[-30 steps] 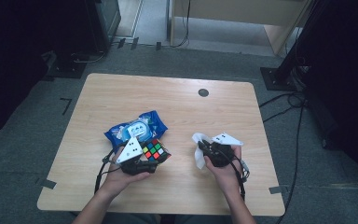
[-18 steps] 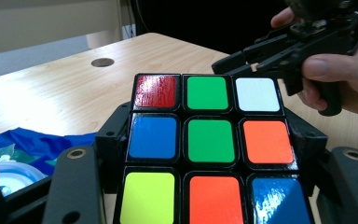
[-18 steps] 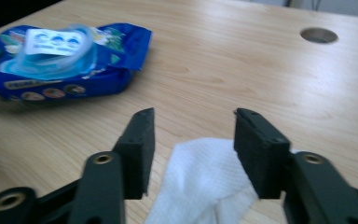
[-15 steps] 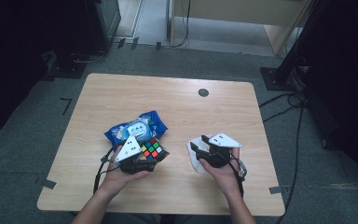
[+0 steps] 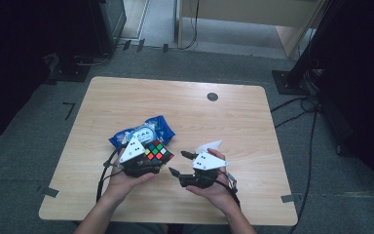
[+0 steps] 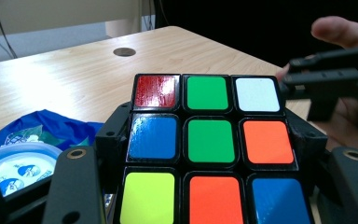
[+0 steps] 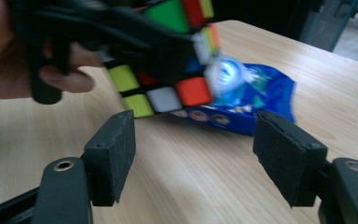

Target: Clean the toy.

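Left gripper (image 5: 151, 163) has its jaws clamped on a puzzle cube (image 5: 157, 153), held just above the counter (image 5: 233, 122) near the front edge. Right gripper (image 5: 177, 163) sits just beside it, jaws spread wide, pinching nothing. Cube looks like hard glossy plastic with smooth coloured stickers: light, stiff, probably slick on the faces, and layers may twist. Best gripped flat on opposite faces, not the corners. Crinkly blue wipes pack (image 5: 143, 132) lies behind it, soft.
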Demonstrator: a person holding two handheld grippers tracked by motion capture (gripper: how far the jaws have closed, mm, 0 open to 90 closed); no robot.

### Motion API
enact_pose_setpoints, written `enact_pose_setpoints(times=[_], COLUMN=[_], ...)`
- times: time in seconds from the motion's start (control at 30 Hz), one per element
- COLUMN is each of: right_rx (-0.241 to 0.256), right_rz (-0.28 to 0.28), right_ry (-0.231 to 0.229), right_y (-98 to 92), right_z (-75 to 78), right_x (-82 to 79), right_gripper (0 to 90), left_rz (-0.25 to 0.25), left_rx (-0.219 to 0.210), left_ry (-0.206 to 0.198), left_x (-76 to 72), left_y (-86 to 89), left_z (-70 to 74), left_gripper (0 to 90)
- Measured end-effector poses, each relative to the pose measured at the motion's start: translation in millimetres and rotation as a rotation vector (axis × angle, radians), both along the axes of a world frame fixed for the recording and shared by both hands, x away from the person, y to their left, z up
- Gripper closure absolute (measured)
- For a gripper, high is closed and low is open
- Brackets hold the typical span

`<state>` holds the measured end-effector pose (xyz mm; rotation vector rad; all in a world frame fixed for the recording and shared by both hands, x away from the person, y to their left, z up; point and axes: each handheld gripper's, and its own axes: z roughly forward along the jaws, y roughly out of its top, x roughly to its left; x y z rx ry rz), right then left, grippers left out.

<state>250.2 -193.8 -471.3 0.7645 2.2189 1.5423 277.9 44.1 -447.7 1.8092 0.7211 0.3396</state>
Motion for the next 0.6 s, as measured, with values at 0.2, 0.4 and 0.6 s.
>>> enact_pose_setpoints(times=[0.2, 0.4, 0.6], right_rx=[-0.002, -0.051, -0.102], right_rz=[-0.013, -0.063, -0.119], right_ry=[-0.074, -0.138, -0.196], right_y=[18.1, 29.1, 37.2], right_z=[-0.6, -2.6, -6.1], right_x=[-8.8, -14.5, -18.1], right_gripper=[29.9, 27.1, 30.6], left_rz=[0.002, -0.009, -0.027], left_rx=[-0.011, -0.005, -0.014], left_ry=[0.028, 0.062, 0.078], left_x=[-0.6, -3.3, -6.1], left_y=[-3.3, -11.6, -16.5], left_z=[1.0, 0.2, 1.1], left_gripper=[33.9, 33.8, 33.8])
